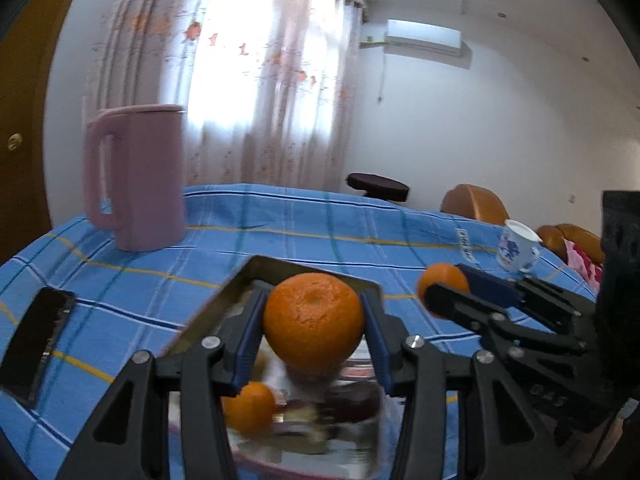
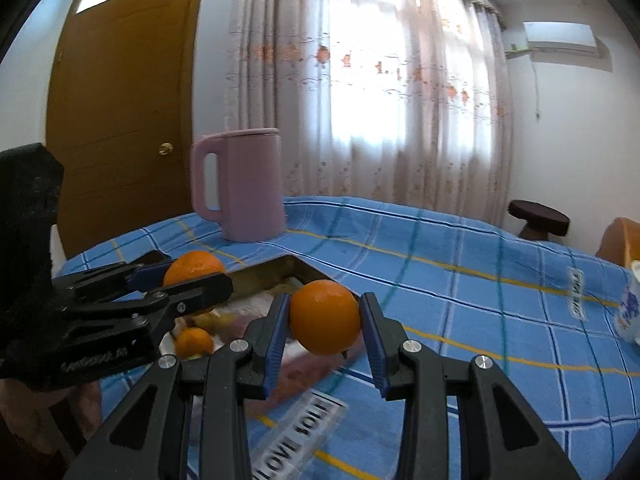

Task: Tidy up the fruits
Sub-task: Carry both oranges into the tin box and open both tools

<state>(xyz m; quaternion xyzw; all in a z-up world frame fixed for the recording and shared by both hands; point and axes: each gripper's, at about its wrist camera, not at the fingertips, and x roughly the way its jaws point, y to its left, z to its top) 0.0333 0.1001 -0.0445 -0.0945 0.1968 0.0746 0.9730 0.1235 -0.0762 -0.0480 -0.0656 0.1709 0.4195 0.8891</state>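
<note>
**Oranges held in both grippers above the tray**

Oranges sit one in each gripper. The left gripper [image 1: 314, 320] has its blue pads pressed on either side of a large orange [image 1: 314, 322], jaws partly apart to fit it, and holds it over the tray [image 1: 224, 312]. The right gripper [image 2: 325, 320] clamps a second orange [image 2: 325, 317] the same way, its jaws a little narrower; this fruit hangs over the tray's near corner and the cloth beside it. In the left view the right gripper comes in from the right edge with its orange showing at the tip.

A third orange [image 1: 250, 408] lies loose in the tray below the left gripper, among blurred dark and pale items I cannot make out.

The tray's metal rim rises just behind both held fruits. Beyond it the blue checked tablecloth [image 2: 460, 300] stretches bare toward the far edge. A pink jug [image 2: 244, 184] stands at the back left, well apart. A dark phone [image 1: 38, 340] lies near the table's left edge, and a patterned cup [image 1: 516, 250] stands near the right edge.

A white label on the cloth below the right gripper reads "LOVE YOU" [image 2: 298, 436], seen upside down. White lettering on the left gripper's body is too blurred to read.
</note>
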